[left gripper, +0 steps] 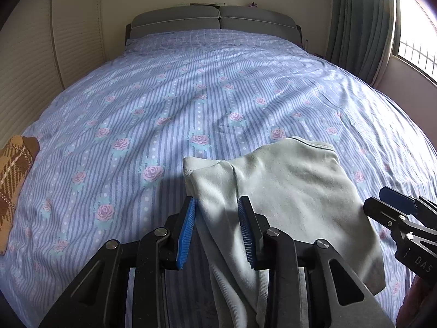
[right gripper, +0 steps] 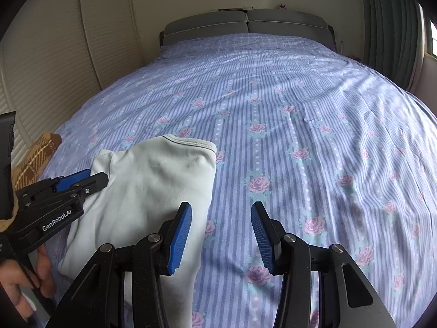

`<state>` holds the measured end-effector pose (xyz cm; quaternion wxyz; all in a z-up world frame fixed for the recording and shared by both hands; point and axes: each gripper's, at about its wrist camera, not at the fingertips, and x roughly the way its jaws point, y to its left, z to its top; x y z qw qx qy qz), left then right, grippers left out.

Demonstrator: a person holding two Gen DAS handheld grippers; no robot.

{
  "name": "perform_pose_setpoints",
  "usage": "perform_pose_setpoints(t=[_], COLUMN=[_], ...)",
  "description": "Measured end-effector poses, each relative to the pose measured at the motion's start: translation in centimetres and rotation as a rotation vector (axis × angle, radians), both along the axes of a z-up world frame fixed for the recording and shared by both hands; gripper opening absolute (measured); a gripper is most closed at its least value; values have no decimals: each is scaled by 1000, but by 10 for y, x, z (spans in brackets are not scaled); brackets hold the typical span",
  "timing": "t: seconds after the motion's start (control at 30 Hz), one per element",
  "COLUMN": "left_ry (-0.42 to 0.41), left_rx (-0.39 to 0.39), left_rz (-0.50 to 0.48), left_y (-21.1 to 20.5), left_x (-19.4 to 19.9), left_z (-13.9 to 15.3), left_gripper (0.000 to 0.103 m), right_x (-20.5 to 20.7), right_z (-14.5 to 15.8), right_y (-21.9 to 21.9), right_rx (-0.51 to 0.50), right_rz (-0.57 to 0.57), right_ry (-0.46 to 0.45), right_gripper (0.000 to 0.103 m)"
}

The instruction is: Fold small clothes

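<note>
Blue ribbed pads on the left gripper (left gripper: 217,213) were the closest thing in its own view, jaws spread fairly wide with a strip of the pale garment (left gripper: 286,191) running between them. Couldn't see them pinching anything, the cloth just lay in the gap.

Same deal for the right gripper (right gripper: 221,218): jaws wide apart, holding nothing, hovering over bare bedsheet (right gripper: 300,109) with its left pad right at the garment's (right gripper: 153,191) edge.

That garment sat at about 6 o'clock on the bed, near the foot end. It looked like soft, slightly fuzzy knit in a minty off-white, with a stitched hem at the far end and one flap laid over the rest. My guess is one fold was in, so partway done, with at least another fold and some smoothing left.

Over at 9 o'clock near the bed's edge there was a brown argyle knit piece (left gripper: 13,180), maybe socks, hard to say whether it was folded.

Sheet was thin striped cotton with pink roses, pretty wrinkly.
</note>
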<state>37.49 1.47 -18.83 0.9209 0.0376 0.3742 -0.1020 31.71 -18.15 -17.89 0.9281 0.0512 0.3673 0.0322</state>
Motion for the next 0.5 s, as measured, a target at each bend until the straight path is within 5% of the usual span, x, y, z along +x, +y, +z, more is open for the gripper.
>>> perform_pose_setpoints(t=[0.5], left_ry=[32], left_rx=[-131], left_rz=[61], left_y=[18], left_x=[16], left_z=[-6], left_gripper=[33], right_x=[-13], right_z=[-15], right_y=[-19], right_rx=[106], right_rz=[-22], right_ry=[-50], right_gripper=[47])
